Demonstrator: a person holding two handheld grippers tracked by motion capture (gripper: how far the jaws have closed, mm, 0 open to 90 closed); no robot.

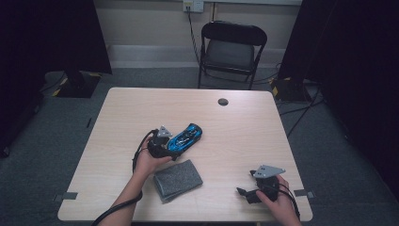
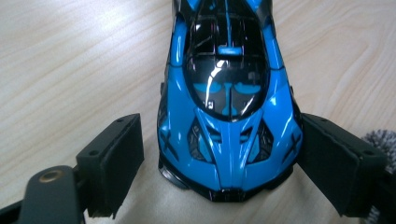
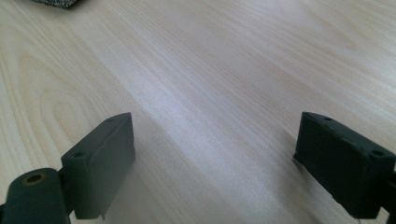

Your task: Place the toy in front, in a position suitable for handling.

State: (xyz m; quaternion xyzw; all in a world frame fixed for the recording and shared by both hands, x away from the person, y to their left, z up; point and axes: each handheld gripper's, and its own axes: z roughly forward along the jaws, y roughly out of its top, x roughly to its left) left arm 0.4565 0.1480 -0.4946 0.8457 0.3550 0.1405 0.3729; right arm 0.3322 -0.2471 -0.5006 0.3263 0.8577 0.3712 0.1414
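blue and black plastic catches the eye first: a toy car [image 2: 229,102] sits on the pale wooden table [image 1: 235,122], a little left of the middle, with its nose pointing back toward the person and its length angled away to the right. the left gripper [image 2: 219,163] has been brought in low over that nose so the two black jaws stand on either side of it, spread apart; the right-hand pad looks to be touching or nearly touching the fender, while the left one is clearly off the body, so the car is straddled but not pinched. that placement makes sense to me as a lining-up for a squeeze across the car's narrowest, firmest part, where slick paint is least likely to slip. just beside the left hand [image 1: 149,160], nearer the table's front edge, lies a folded grey cloth [image 1: 178,180], its fuzzy corner peeking in at the edge of the left gripper view; i'd guess it's parked within reach for wiping. the right gripper [image 1: 245,193] waits well apart near the front right corner, jaws released over bare wood, apparently kept out of the way. behind the table stands a black folding chair [image 1: 231,49].
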